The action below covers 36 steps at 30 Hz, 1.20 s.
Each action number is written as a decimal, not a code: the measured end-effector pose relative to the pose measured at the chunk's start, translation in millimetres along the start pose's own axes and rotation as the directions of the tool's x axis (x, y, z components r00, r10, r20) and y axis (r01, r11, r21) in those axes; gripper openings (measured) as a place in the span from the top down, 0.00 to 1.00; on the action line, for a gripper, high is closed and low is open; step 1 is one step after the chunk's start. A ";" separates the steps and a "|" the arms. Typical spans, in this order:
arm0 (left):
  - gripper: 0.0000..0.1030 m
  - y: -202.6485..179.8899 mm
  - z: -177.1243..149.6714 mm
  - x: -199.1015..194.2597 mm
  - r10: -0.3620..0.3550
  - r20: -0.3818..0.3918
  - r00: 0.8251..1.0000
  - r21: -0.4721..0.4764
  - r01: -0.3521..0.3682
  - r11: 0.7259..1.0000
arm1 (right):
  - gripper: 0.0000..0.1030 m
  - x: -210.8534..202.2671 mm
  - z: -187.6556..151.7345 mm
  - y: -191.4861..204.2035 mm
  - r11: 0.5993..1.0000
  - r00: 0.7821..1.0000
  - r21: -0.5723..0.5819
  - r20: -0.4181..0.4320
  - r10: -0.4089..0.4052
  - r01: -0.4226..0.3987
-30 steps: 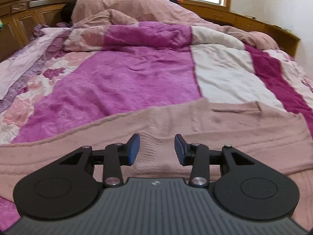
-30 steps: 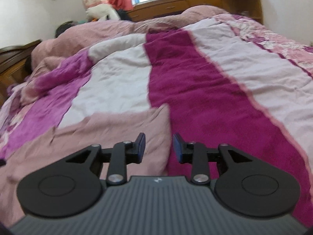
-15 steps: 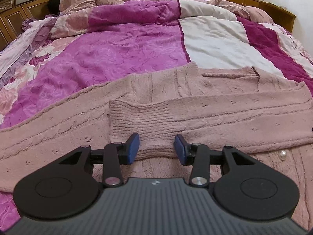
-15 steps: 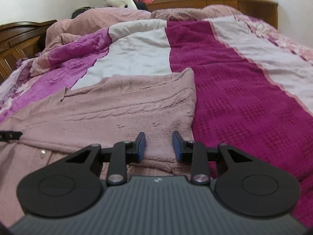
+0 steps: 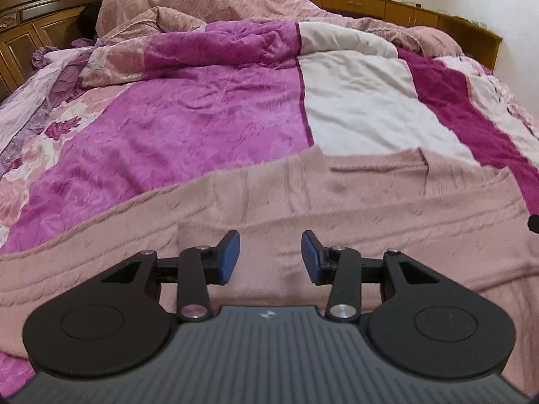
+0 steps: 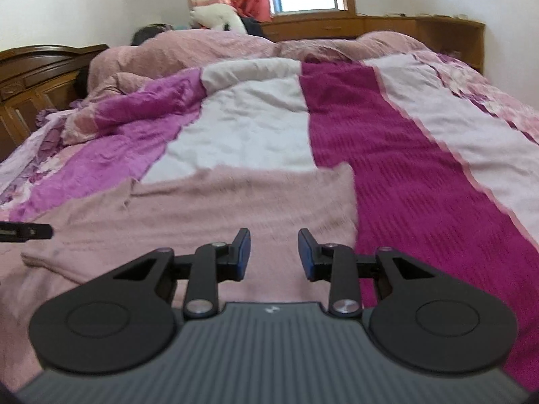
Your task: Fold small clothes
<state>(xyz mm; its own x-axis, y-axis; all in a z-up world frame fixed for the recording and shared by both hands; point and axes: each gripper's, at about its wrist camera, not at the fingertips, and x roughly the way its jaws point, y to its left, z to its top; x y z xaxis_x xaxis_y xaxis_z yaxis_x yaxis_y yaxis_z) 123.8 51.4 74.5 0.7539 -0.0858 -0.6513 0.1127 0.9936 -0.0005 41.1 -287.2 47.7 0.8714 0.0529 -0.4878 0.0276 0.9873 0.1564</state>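
Note:
A dusty-pink knit sweater point(image 5: 370, 202) lies spread across the near part of the bed, a sleeve folded over its body. My left gripper point(image 5: 270, 257) hovers over the sweater's middle, open, nothing between its blue pads. My right gripper point(image 6: 274, 254) is open too, above the sweater point(image 6: 219, 208) close to its right edge, where the magenta blanket begins. Each view catches the other gripper's black tip at its side: the right gripper point(image 5: 534, 224) and the left gripper point(image 6: 27, 231).
The bed is covered by a striped magenta, white and floral blanket point(image 5: 202, 128). A heap of pink bedding point(image 5: 219, 3) lies at the far end, with something dark at its left. A dark wooden headboard point(image 5: 33, 33) stands left; a wooden cabinet point(image 5: 404, 10) runs under the window.
Half a second ago both views looked down close on the sweater, showing its ribbed cuff and a pearl button. Both now look further along the bed. The jaws stand as before.

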 end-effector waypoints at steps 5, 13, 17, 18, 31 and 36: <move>0.53 -2.8 13.9 19.9 -0.015 -0.010 1.000 -0.034 0.014 0.999 | 0.67 26.0 21.2 6.1 0.999 0.999 0.022 -0.017 0.033 -0.033; 0.53 -11.3 31.8 60.1 -0.036 -0.027 0.999 -0.044 0.035 0.998 | 0.67 98.6 62.4 25.5 0.997 0.995 -0.043 -0.074 0.068 -0.071; 0.53 -13.2 34.9 75.6 -0.031 -0.034 0.999 -0.037 0.030 0.999 | 0.67 138.2 79.0 35.3 0.990 0.983 -0.055 -0.136 0.123 -0.132; 0.53 -13.3 34.8 78.8 -0.029 -0.037 0.999 -0.040 0.027 0.999 | 0.67 146.5 81.5 38.0 0.987 0.979 -0.065 -0.153 0.137 -0.148; 0.53 -12.8 28.7 96.1 -0.021 -0.051 0.998 -0.038 0.019 0.999 | 0.87 179.3 78.1 51.7 0.924 0.925 -0.226 -0.298 0.237 -0.310; 0.53 -16.6 26.4 102.2 0.001 -0.043 0.999 -0.033 -0.002 0.999 | 0.88 177.5 70.8 56.1 0.928 0.969 -0.310 -0.194 0.152 -0.207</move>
<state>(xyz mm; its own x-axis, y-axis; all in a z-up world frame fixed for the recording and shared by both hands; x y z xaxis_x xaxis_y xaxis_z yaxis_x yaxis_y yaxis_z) 216.1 24.2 27.9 0.7253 -0.0819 -0.6835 0.0894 0.9957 -0.0245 232.0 -233.0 30.7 0.7536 0.2300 -0.6157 -0.3068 0.9515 -0.0202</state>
